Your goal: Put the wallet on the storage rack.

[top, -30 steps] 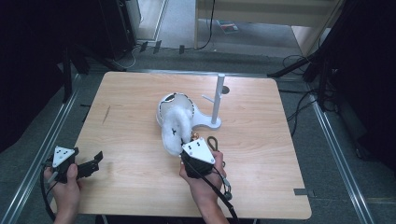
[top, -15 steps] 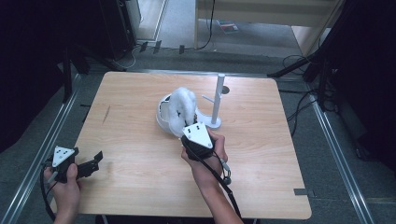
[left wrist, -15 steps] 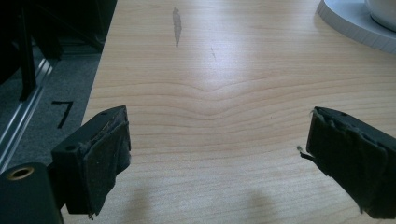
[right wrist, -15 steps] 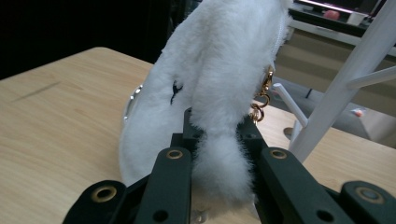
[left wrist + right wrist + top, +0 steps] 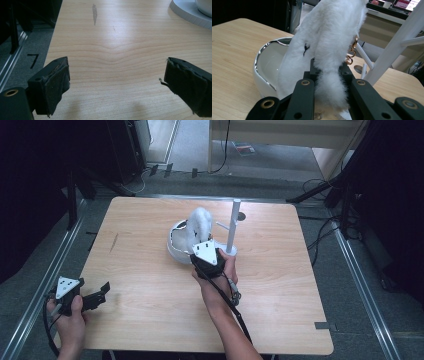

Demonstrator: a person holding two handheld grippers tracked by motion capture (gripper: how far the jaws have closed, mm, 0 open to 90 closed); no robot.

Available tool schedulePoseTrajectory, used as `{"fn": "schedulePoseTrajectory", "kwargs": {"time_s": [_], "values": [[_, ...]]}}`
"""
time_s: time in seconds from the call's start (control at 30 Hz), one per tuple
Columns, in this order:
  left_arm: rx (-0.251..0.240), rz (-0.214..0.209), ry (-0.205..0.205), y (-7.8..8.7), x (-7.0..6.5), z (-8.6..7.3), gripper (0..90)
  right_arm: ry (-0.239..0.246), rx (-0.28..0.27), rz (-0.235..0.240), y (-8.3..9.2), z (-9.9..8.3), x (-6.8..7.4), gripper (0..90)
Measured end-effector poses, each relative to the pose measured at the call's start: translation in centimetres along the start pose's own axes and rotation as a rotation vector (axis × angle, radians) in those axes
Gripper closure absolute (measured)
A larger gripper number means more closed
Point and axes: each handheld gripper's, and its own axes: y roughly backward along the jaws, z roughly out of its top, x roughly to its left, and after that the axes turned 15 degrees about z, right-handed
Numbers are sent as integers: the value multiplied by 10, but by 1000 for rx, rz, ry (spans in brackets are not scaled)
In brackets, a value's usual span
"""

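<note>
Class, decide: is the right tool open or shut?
Shut on the white fluffy bag: the right tool pinches its fur, lifted beside the bowl.

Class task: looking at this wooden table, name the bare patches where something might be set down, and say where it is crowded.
Bare wood lies at the far-left corner of the wooden table, left of the white bowl, and along the right side beyond the white peg stand. The near middle, between the hands, is free too. The centre is crowded: bowl, stand, and the right gripper clamping a white fluffy plush item.

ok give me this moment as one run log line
right gripper: shut on fluffy white bag, lifted over white bowl | white stand: beside bowl, pegs bare | left gripper: open, holding nothing, near table corner
</note>
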Motion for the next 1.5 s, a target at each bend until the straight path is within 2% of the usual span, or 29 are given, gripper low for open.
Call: {"fn": "schedulePoseTrajectory", "kwargs": {"time_s": [0.17, 0.27, 0.37, 0.47, 0.53, 0.63, 0.7, 0.77, 0.9, 0.93, 1.1, 1.2, 1.27, 1.3, 1.33, 1.37, 1.4, 1.5], "values": [[-1, -1, 1, 0, 0, 0, 70, 11, 15, -29, -10, 1, 3, 802], [-1, -1, 1, 0, 0, 0, 70, 17, 21, -77, -15, 2, 6, 798], [0, 0, 0, 0, 0, 0, 70, 14, 28, -91, -20, 4, 9, 793], [1, -2, -2, 0, 0, 0, 70, 14, 35, -76, -27, 5, 11, 778], [0, -2, -1, 0, 0, 0, 70, 9, 39, -70, -30, 5, 11, 731], [1, -2, 0, 0, 0, 0, 70, -15, 13, 16, -31, 5, 12, 594], [2, -1, -2, 0, 0, 0, 69, -21, 12, 37, -31, 5, 14, 584], [2, -1, -1, 0, 0, 0, 69, -28, 12, 48, -31, 5, 13, 607], [3, -1, -4, 0, 0, 0, 70, -69, 9, 68, -33, 6, 8, 730], [3, -1, -5, 0, 0, 0, 69, -69, 12, 75, -34, 7, 8, 730], [5, 0, -4, 0, 0, 0, 70, -32, 33, 67, -38, 8, 11, 760], [5, 0, -6, 0, 0, 0, 70, 3, 67, 61, -42, 6, 18, 768], [4, 1, -7, 0, 0, 0, 70, 3, 89, 63, -45, 3, 19, 771], [3, -1, -6, 0, 0, 0, 69, -34, 105, 70, -48, 2, 17, 776], [3, -2, -3, 0, 0, 0, 69, -34, 105, 70, -48, 2, 17, 776], [3, -2, -2, 0, 0, 0, 70, -64, 126, 69, -50, 0, 15, 779], [3, -2, -2, 0, 0, 0, 70, -64, 126, 69, -50, 0, 15, 779], [7, -1, -8, 0, 0, 0, 70, -77, 172, 81, -54, -3, 13, 780]]}}
